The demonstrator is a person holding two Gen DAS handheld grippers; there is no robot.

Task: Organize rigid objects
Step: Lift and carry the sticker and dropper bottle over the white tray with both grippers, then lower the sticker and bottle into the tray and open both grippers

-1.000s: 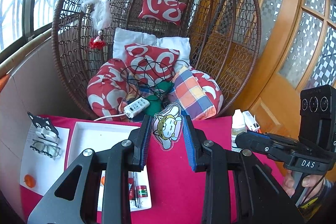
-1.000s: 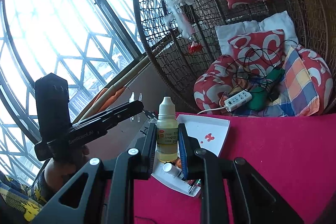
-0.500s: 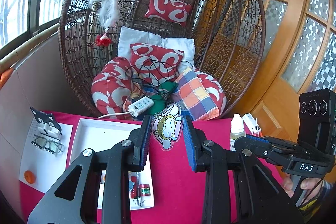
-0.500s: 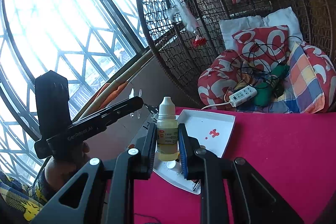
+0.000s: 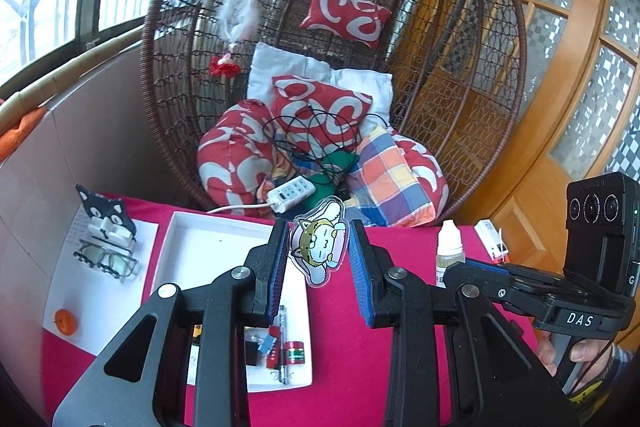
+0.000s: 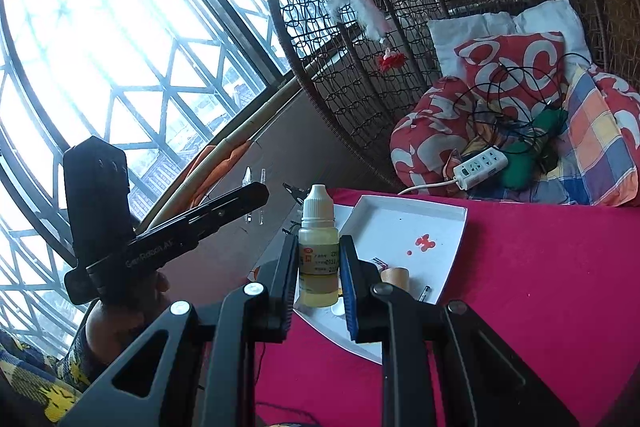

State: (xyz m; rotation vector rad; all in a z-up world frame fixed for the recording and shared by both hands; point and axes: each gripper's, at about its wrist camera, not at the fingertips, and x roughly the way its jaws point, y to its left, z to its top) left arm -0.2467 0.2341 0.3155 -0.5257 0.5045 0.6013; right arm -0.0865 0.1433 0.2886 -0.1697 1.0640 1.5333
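Observation:
My left gripper [image 5: 319,251] is shut on a flat cartoon cat charm [image 5: 319,246] and holds it above the red tablecloth, just right of the white tray [image 5: 208,231]. The tray holds a pen, a small red box and other small items at its near end. My right gripper [image 6: 319,261] is shut on a small dropper bottle [image 6: 318,247] of yellowish liquid with a white cap, held upright over the tray's near corner [image 6: 404,215]. The bottle also shows in the left wrist view [image 5: 449,254], to the right.
A cat-shaped stand with glasses [image 5: 107,247] and an orange ball [image 5: 65,321] sit on white paper left of the tray. A small white box [image 5: 491,241] lies at the far right. A wicker hanging chair [image 5: 320,67] with cushions and a power strip stands behind the table.
Both grippers have shifted left toward the tray, each keeping its hold. The tray now looms larger in the right wrist view, with the bottle over its corner.

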